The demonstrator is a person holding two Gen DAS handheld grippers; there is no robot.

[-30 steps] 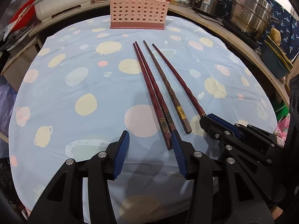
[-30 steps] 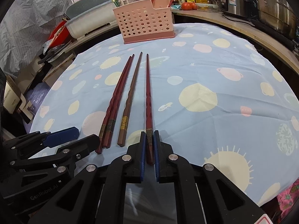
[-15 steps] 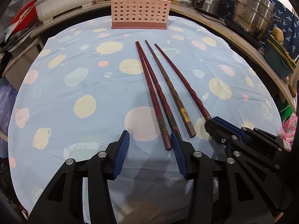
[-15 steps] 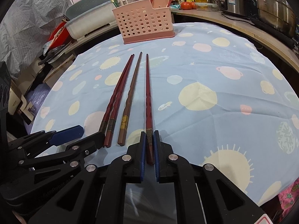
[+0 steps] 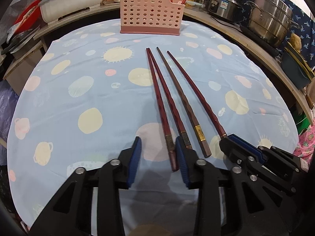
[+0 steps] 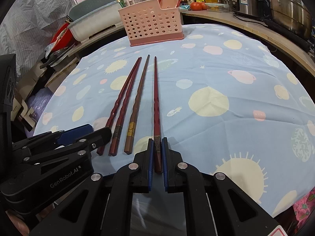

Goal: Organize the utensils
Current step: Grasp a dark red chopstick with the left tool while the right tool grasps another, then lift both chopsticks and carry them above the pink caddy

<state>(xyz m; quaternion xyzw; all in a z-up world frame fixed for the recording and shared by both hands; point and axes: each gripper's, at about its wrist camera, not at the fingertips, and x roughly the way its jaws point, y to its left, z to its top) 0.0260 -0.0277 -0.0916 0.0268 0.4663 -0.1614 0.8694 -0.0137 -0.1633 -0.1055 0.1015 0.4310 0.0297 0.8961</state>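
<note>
Several long chopsticks lie side by side on the blue patterned tablecloth, tips toward a pink perforated holder at the far edge. My left gripper is closing. The butt of the leftmost red chopstick lies between its jaws beside the right pad, with the left pad clear of it. The second red chopstick runs behind that right finger. My right gripper is shut on the butt of the rightmost red chopstick. A brown chopstick lies between the grippers.
Two red chopsticks stand in the holder. Behind the table runs a wooden counter with steel pots, a white basin and tomatoes. Cluttered shelves drop away at the left. The cloth hangs over the table's right edge.
The left gripper's jaws have narrowed around the butt of the leftmost chopstick. The right gripper and its chopstick have not moved.
</note>
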